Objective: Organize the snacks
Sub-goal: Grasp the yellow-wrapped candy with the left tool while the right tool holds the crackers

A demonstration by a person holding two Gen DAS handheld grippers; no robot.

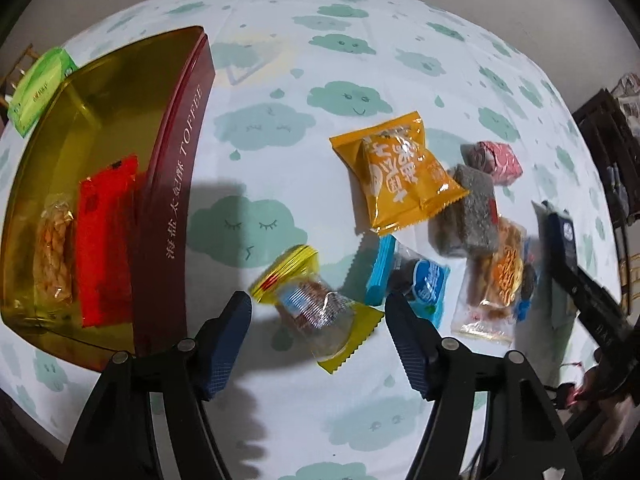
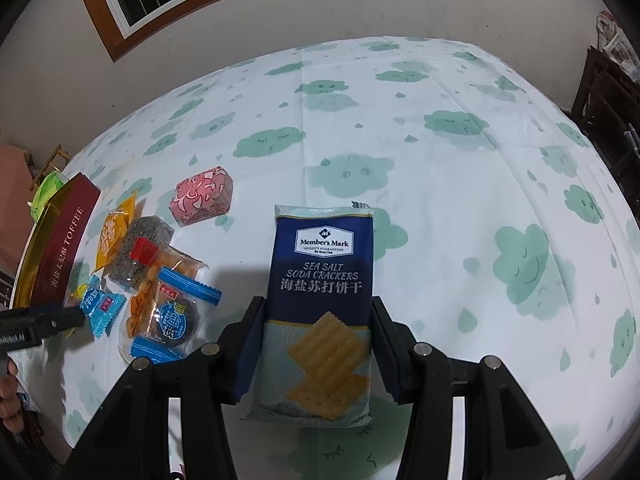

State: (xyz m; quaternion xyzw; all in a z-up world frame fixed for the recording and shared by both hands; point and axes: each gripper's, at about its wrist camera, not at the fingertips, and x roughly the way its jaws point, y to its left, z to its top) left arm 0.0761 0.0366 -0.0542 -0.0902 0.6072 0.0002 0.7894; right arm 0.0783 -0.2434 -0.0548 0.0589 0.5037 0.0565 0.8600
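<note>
Left fingers [image 1: 230,340]: spread, nothing gripped, straddling the yellow-ended snack [image 1: 316,312] on the table to take it.
Right gripper [image 2: 318,332]: I clamp the cracker packet [image 2: 322,300] by its sides for carrying.
Toffee tin [image 1: 168,208]: open beside me, two snacks inside.
Pile [image 1: 472,248]: unsorted.

I hold my left gripper [image 1: 318,312] pointing steeply down, jaws apart around a small wrapped snack [image 1: 316,308]; my right gripper [image 2: 318,344] is clamped on a cracker pack [image 2: 320,280].
</note>
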